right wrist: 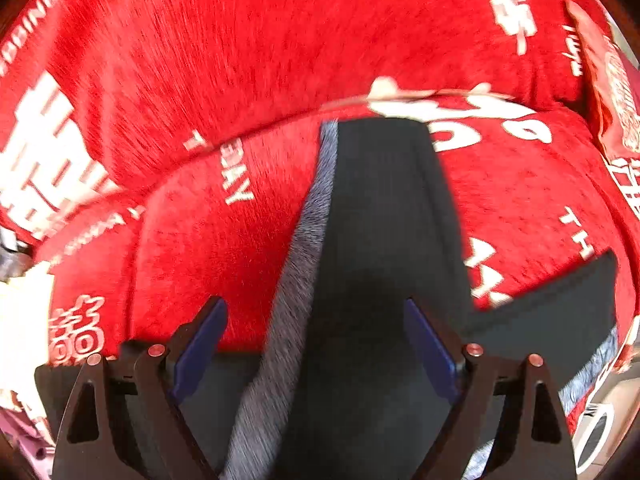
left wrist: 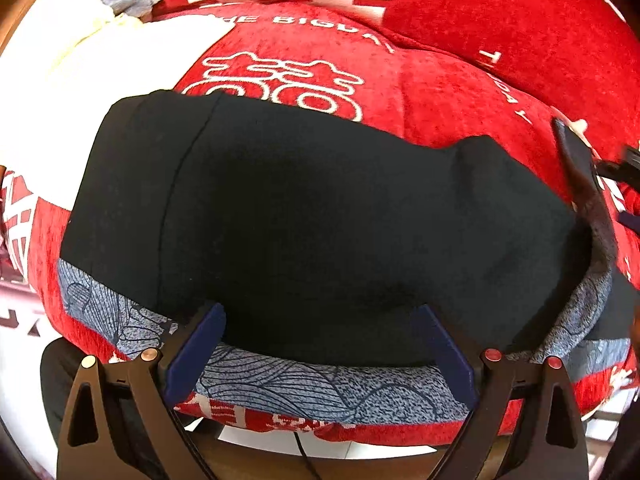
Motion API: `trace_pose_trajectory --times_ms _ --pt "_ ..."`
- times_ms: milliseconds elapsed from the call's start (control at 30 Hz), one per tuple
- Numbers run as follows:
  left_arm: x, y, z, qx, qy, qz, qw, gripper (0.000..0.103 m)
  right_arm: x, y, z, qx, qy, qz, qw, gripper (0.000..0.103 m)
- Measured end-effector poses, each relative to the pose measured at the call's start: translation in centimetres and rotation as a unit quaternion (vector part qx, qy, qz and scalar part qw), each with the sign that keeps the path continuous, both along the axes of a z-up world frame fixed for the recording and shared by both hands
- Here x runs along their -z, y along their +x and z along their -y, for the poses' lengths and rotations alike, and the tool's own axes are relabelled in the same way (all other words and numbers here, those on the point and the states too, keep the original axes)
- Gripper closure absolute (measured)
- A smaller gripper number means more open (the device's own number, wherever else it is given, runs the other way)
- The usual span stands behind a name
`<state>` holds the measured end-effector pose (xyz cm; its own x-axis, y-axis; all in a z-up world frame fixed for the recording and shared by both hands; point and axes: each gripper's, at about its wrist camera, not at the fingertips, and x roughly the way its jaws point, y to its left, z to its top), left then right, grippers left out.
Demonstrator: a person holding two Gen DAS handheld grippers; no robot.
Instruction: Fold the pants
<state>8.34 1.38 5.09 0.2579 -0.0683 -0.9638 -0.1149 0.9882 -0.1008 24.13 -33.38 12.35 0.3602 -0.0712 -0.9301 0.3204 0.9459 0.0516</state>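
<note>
Black pants [left wrist: 320,216] with a grey patterned band lie spread on a red cover [left wrist: 460,92], filling the centre of the left wrist view. The left gripper [left wrist: 320,344] sits at the bottom centre of that frame with its blue fingers [left wrist: 200,352] spread wide, poised over the near grey-banded edge and pinching nothing. The folding looks early to midway: the broad part appears laid flat, while one leg is raised at the right edge of the frame.

In the right wrist view, the pants [right wrist: 380,240] run as a long dark strip from the bottom centre up to the middle of the frame, a grey fuzzy edge along the strip's left side. The right gripper [right wrist: 316,344] is also spread, the strip lying between its fingers [right wrist: 432,348]; whether they touch cloth cannot be told through the motion blur.

The leg's long axis points away from the right camera, toward the upper middle of its frame; in the left view the garment stretches left to right. The next move likely calls for closing on an edge and carrying it across the broad part, keeping the layers aligned.
</note>
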Motion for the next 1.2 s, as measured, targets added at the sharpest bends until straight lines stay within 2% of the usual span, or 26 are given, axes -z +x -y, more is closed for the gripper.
trace_pose_trajectory --times_ms 67,133,200,267,300,333,400,500,600,667,767,833,867,900,967,1033,1067,1133,1167,1200 --pt "0.2 0.0 -0.2 -0.004 0.001 -0.003 1.0000 0.006 2.7 1.8 -0.6 0.002 -0.036 -0.060 0.998 0.012" --pt "0.7 0.1 -0.6 -0.009 0.005 -0.011 0.9999 0.006 5.0 3.0 -0.2 0.005 -0.058 -0.096 0.994 0.013" --pt "1.2 0.2 -0.9 -0.009 0.016 -0.015 0.9997 0.006 5.1 3.0 0.8 0.018 -0.055 -0.060 0.997 0.016" --pt "1.5 0.3 -1.0 -0.003 0.022 -0.014 0.9997 0.006 4.6 2.7 2.3 0.031 -0.050 -0.053 0.997 0.041" --pt "1.5 0.3 -0.9 0.001 0.027 -0.013 0.9996 0.006 4.2 2.5 2.9 0.029 -0.039 -0.047 0.998 0.073" --pt "1.6 0.3 -0.8 0.004 0.032 -0.012 0.9994 0.006 3.9 2.1 3.8 0.030 -0.011 -0.043 0.999 0.089" --pt "1.5 0.4 -0.5 0.006 0.037 -0.012 0.9992 0.006 2.8 0.4 5.7 0.048 0.004 -0.021 0.999 0.089" --pt "0.8 0.3 -0.2 0.010 0.020 -0.001 0.9998 0.006 0.2 -4.1 7.6 0.064 -0.009 0.025 0.998 0.090" --pt "0.1 0.2 0.9 0.029 0.000 0.007 0.9995 0.006 -1.8 -10.1 9.4 0.091 -0.007 0.059 0.994 0.096" --pt "-0.3 0.0 2.2 0.047 -0.009 0.010 0.9988 0.006 -2.2 -14.3 10.5 0.106 -0.008 0.068 0.992 0.096" --pt "0.6 -0.2 5.4 0.083 -0.004 0.000 0.9965 0.006 -0.7 -17.4 11.5 0.101 -0.020 0.049 0.993 0.096" --pt "1.9 -0.5 8.2 0.117 0.018 -0.016 0.9928 0.006 0.4 -18.4 12.4 0.097 -0.014 0.035 0.995 0.096" --pt "2.2 -0.8 9.4 0.124 0.046 -0.005 0.9912 0.002 1.0 -18.7 12.7 0.092 -0.004 0.027 0.995 0.095" --pt "1.9 -1.1 10.1 0.121 0.065 0.019 0.9903 0.001 1.4 -19.3 13.0 0.093 0.004 0.026 0.995 0.091" --pt "1.6 -1.2 11.1 0.132 0.072 0.018 0.9884 0.001 1.6 -20.0 13.1 0.092 0.005 0.027 0.995 0.080" --pt "1.0 -1.2 11.4 0.142 0.059 0.020 0.9879 0.001 1.4 -20.4 13.1 0.095 -0.001 0.032 0.995 0.065" --pt "0.8 -1.2 11.5 0.144 0.056 0.025 0.9876 0.001 1.2 -20.5 13.1 0.097 -0.004 0.037 0.995 0.061" --pt "0.5 -1.2 11.4 0.131 0.074 0.037 0.9879 0.001 0.7 -20.1 12.6 0.096 -0.008 0.048 0.994 0.049" --pt "0.4 -0.7 11.2 0.119 0.077 0.041 0.9891 0.001 0.5 -19.8 12.2 0.092 -0.010 0.052 0.994 0.045" --pt "0.1 -0.1 11.0 0.107 0.074 0.042 0.9906 0.001 0.3 -19.1 11.4 0.085 -0.017 0.055 0.995 0.036"
